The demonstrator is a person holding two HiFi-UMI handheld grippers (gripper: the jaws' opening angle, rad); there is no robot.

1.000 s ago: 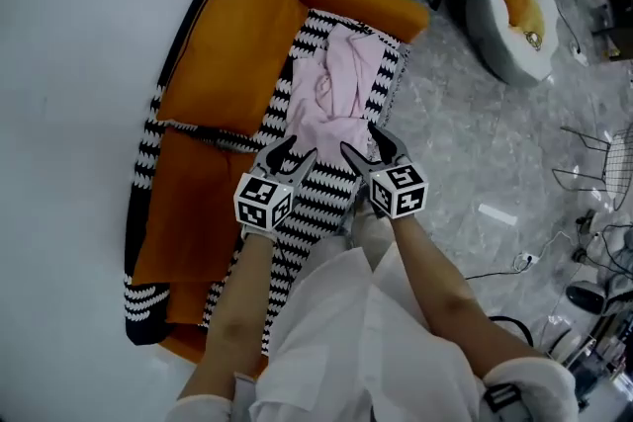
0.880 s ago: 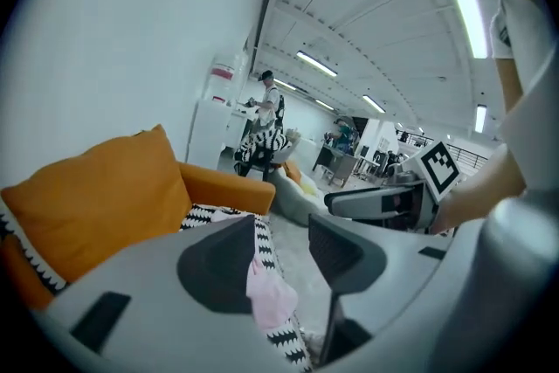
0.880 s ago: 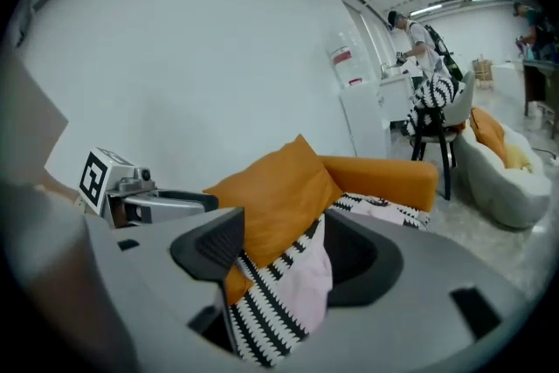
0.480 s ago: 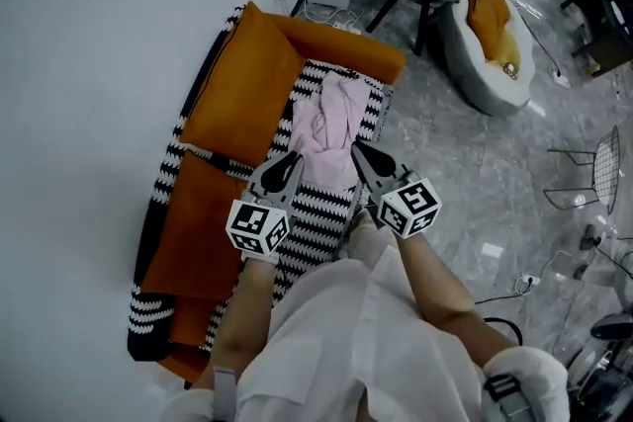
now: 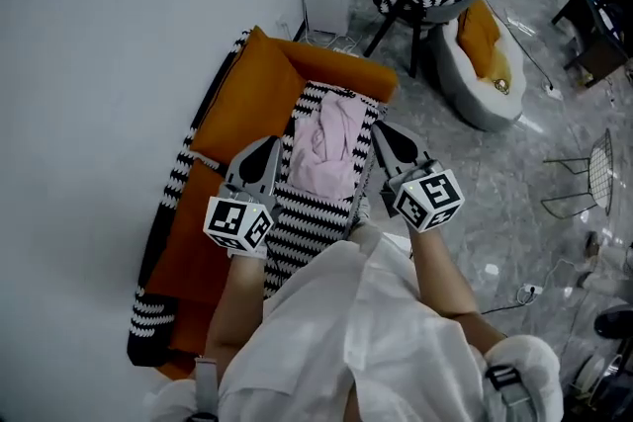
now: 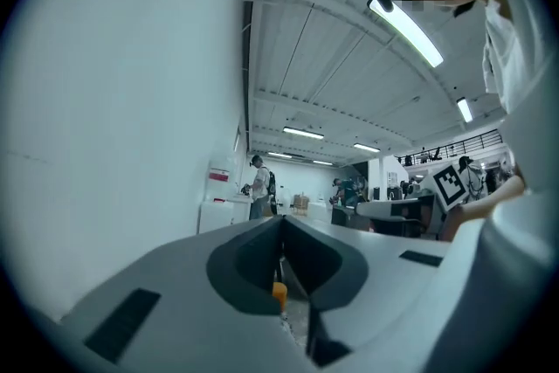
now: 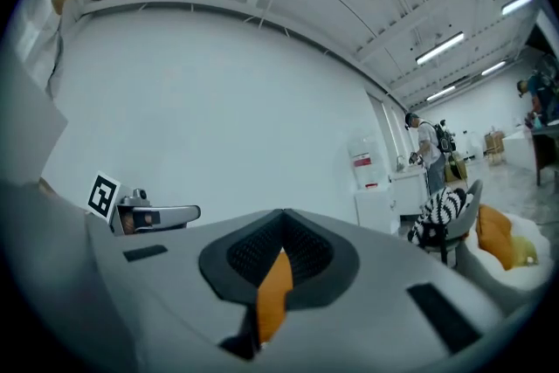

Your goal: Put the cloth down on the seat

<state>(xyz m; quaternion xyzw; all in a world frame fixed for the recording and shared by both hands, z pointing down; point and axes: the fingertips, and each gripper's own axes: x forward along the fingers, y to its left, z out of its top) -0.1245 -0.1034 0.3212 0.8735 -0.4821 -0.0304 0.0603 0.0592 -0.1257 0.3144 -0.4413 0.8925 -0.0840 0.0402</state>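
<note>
Cloth (image 5: pixel 326 148) is seen in the head view crumpled on the striped seat (image 5: pixel 309 222) of an orange sofa (image 5: pixel 247 94), flanked by the left gripper (image 5: pixel 267 148) and right gripper (image 5: pixel 384 133). In the left gripper view the jaws are pressed together, empty. In the right gripper view they are likewise closed on nothing.

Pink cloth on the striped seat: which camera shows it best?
The head view: the pink cloth lies crumpled in full sight on the striped seat. Both gripper views point away across the room, showing none of it.
</note>
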